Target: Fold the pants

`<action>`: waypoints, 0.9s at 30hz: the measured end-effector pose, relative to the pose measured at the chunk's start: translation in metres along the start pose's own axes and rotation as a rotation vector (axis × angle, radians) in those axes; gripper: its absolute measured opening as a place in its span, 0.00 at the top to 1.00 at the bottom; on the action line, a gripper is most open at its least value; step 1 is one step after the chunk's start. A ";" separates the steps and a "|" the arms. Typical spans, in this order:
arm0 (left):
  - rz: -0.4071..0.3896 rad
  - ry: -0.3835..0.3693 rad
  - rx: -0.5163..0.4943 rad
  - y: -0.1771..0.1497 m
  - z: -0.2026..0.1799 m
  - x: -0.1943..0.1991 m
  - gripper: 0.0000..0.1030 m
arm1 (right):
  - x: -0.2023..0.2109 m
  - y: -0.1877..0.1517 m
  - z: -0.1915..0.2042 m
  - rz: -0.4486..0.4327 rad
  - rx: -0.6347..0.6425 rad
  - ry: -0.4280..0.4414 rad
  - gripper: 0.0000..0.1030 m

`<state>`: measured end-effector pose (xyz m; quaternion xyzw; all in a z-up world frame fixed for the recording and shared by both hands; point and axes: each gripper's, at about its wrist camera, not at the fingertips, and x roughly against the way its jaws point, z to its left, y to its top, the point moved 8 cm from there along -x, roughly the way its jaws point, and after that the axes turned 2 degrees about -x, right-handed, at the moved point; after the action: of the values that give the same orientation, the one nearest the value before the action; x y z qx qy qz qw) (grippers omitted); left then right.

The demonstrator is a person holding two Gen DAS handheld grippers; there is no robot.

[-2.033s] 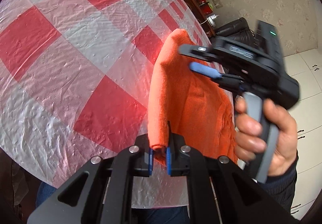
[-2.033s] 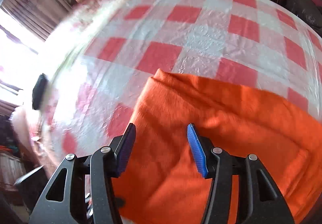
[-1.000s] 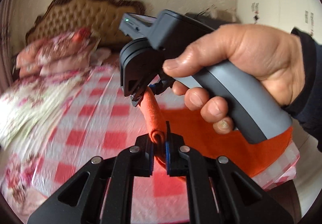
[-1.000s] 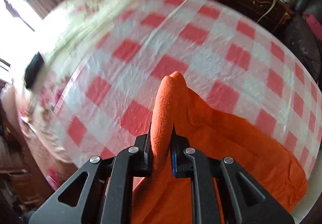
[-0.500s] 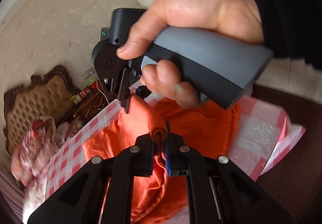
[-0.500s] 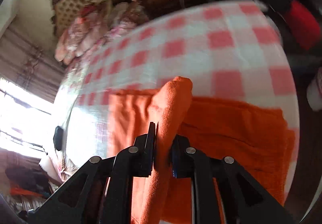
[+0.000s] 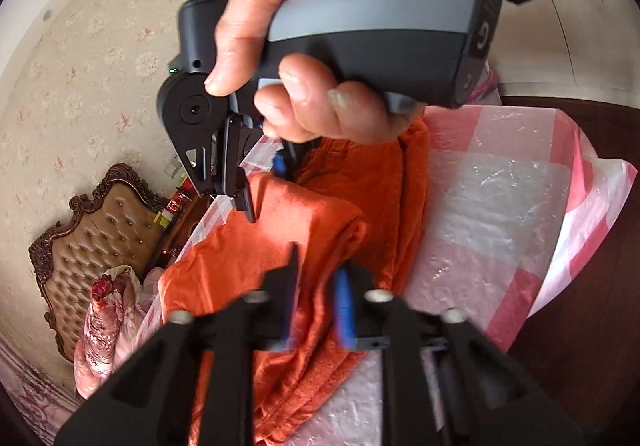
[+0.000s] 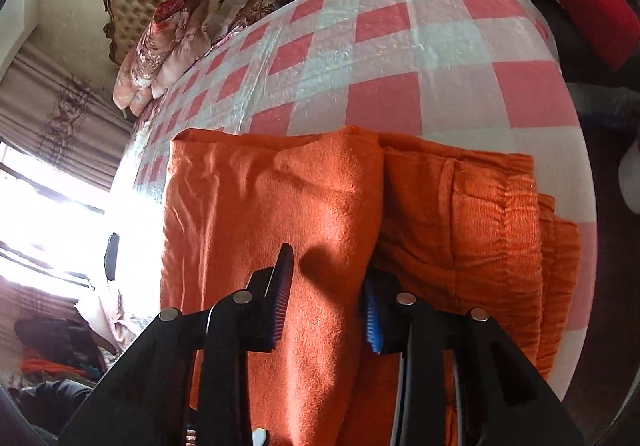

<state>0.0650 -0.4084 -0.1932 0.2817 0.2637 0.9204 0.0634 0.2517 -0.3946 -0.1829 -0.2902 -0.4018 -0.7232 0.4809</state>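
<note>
Right wrist view pretty much tells the story: the orange pants [image 8: 272, 205] are lying on the red and white checkered cover [image 8: 400, 45] of the bed, near its close edge, with one layer laid over on top of another, so at least one fold looks done. You can see the gathered waistband [image 8: 500, 213] peeking out on the right side from under the top layer, and the edges don't line up that neatly. The right gripper [image 8: 326, 294] has its jaws spread apart with nothing between them but open air above the cloth, just hovering over the top layer. Same deal in the left wrist view, where the left gripper [image 7: 318, 298] is also spread, sitting low over a bunched ridge of the fabric without pinching it. The person's hand [image 7: 320, 25] on the right gripper's handle fills most of that picture. So my read is that both have let go and a fold is laid down. What's left, I'd guess, is maybe one more fold to make it compact, plus some smoothing, since the near side looks rumpled and a bit seems to hang toward the edge of the bed.
</note>
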 end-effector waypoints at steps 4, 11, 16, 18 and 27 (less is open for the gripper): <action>-0.048 0.046 0.009 0.011 0.018 0.011 0.92 | 0.018 0.009 0.010 -0.047 0.044 0.001 0.94; -0.109 0.046 -0.013 0.047 0.016 0.019 0.92 | 0.054 0.020 0.005 -0.107 0.060 -0.029 0.94; -0.122 0.014 -0.034 0.063 0.009 0.008 0.92 | 0.062 0.015 -0.018 -0.119 0.022 -0.056 0.94; -0.118 0.001 -0.044 0.066 0.000 0.006 0.92 | 0.057 0.009 -0.031 -0.106 0.012 -0.080 0.94; -0.122 -0.136 0.026 0.062 0.006 -0.004 0.71 | 0.060 0.002 -0.054 -0.182 0.062 -0.316 0.51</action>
<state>0.0734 -0.4596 -0.1586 0.3278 0.2872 0.8901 0.1335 0.2292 -0.4694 -0.1616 -0.3479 -0.5192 -0.6963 0.3530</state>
